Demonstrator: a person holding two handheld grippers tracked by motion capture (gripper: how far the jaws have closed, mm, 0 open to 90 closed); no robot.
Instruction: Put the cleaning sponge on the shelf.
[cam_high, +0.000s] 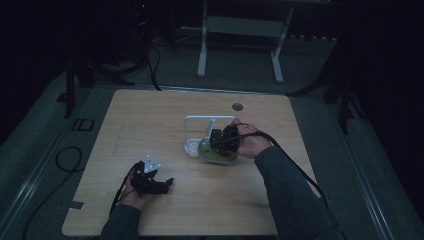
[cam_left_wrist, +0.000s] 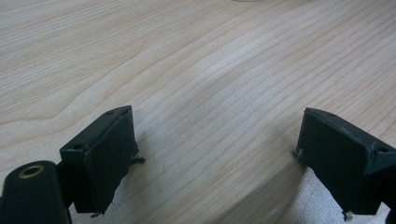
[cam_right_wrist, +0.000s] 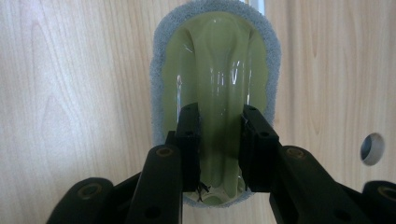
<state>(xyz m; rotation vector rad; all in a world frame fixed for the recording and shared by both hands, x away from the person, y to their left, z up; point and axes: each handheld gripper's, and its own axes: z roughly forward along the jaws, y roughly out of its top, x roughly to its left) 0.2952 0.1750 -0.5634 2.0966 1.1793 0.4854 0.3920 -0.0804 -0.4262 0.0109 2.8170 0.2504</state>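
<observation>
The near and left table (cam_high: 150, 120) lies bare, easy passage there. Mid-table, a white rack (cam_high: 200, 131) stands just behind the scrubber (cam_right_wrist: 215, 70) (touching or not, unclear), blocking approach from the far side.

Oval scrub pad w/ olive-green glossy plastic handle (cam_right_wrist: 219, 70), grey foam rim round it. White wire rack (cam_high: 196, 131) w/ white base. Light wood tabletop (cam_left_wrist: 196, 60), pale tan w/ fine wavy grain lines, one grey round hole (cam_right_wrist: 372, 149). Right gripper (cam_right_wrist: 218, 140) black, brass-tone screw rings; left gripper (cam_left_wrist: 215, 149) black pads, grey three-cornered plate on top. Dark sleeves (cam_high: 285, 195). Floor grey, black cables.
</observation>
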